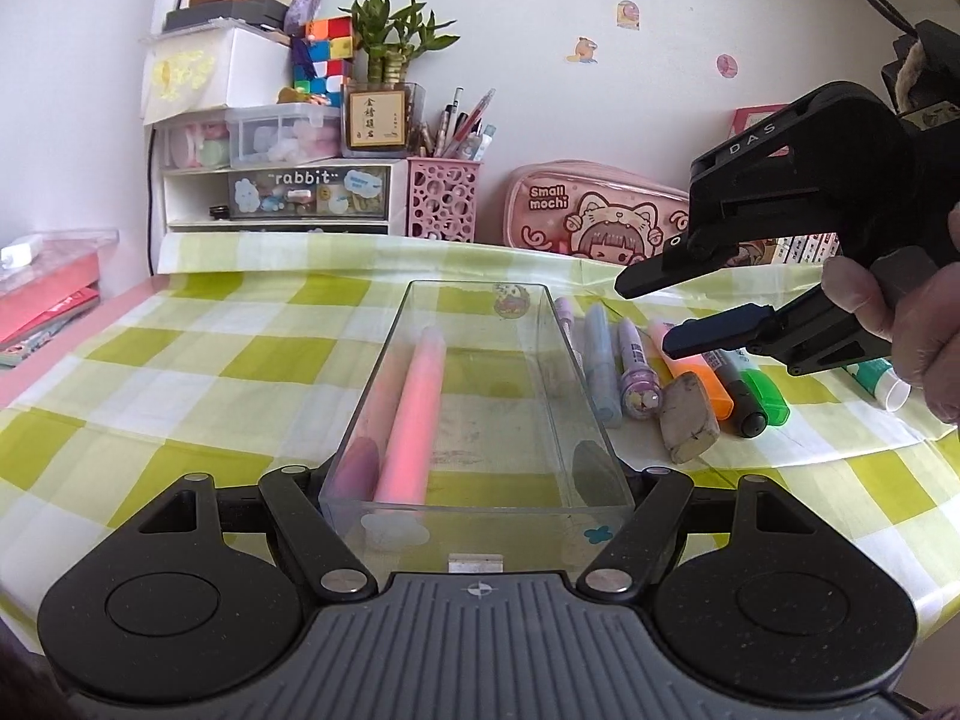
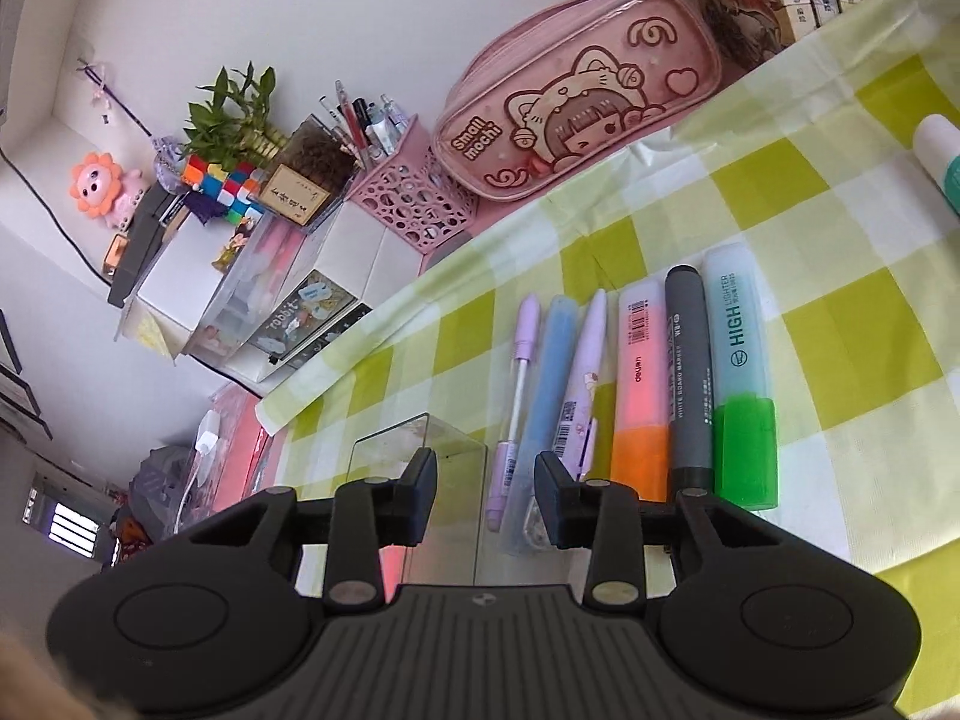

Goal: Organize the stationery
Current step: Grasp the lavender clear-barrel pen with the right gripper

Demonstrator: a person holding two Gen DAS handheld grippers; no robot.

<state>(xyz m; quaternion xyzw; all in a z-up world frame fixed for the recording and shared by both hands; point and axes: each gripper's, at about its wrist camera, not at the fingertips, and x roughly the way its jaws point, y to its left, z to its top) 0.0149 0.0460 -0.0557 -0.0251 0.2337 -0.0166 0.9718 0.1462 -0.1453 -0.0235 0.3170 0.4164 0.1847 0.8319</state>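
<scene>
Your left claw (image 1: pixel 478 483) pinches the clear rigid plastic box (image 1: pixel 480 396) on the checked tabletop (image 1: pixel 180 372); a smooth pink pen (image 1: pixel 414 414) lies inside. Your right claw (image 2: pixel 485 495) hangs spread, empty, near the chunky highlighters (image 2: pixel 744 384).

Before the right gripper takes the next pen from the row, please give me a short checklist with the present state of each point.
1. The left gripper holds the clear box steady by its near end: ok.
2. The right gripper is empty, jaws apart: ok.
3. The box has free space beside the pink pen: ok.
4. The row is unobstructed, blue pen nearest the right gripper's jaws: ok.
5. The eraser lies against the orange highlighter, which may hinder that pick: not ok.
6. Jaws wide enough for the highlighters: cannot tell.
</scene>
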